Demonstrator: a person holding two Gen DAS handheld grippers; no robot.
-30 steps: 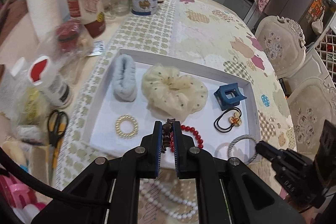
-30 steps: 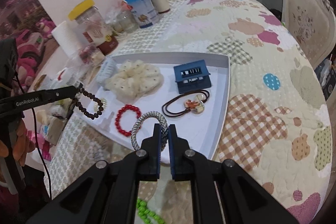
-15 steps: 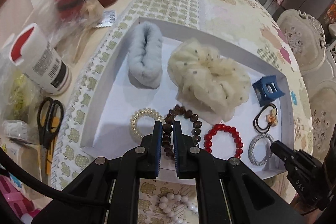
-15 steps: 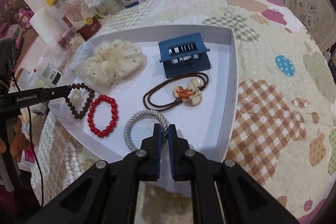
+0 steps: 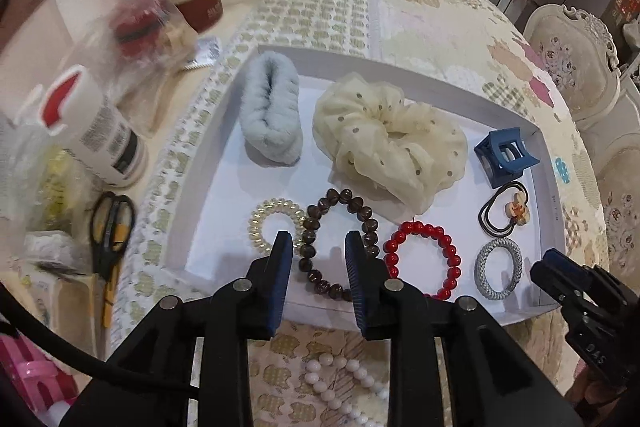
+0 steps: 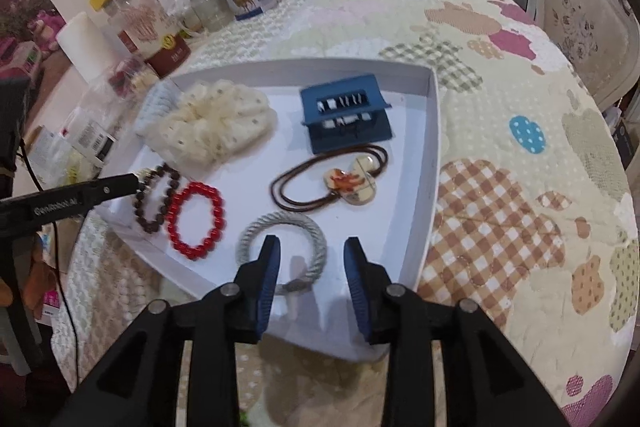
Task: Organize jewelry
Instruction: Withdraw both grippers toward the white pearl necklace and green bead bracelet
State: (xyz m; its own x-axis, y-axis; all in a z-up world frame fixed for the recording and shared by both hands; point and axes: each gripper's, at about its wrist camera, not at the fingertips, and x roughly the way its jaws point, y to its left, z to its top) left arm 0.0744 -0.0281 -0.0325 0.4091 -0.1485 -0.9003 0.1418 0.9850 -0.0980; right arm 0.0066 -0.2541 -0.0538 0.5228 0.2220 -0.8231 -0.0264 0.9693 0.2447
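Both tongs are releasing. Left gripper [image 5: 318, 247] jaws are opening, with the brown bead bracelet [image 5: 340, 245] lying flat between them on the white tray [image 5: 400, 73] floor, pads clear of it. Right gripper [image 6: 308, 253] jaws are opening over the grey rope ring [image 6: 280, 239], also loose, at 3 o'clock of the red bead bracelet [image 6: 196, 221]. Advice: open fully before lifting, then pull straight up so no bead or cord snags a pad. White bead strand [image 5: 340, 383] lies outside the tray at 6 o'clock; likely next.

Home dining room, quilted tablecloth [image 6: 500, 107], ornate upholstered chairs [image 6: 584, 27], food jars [image 6: 140, 23], kitchen cabinets behind
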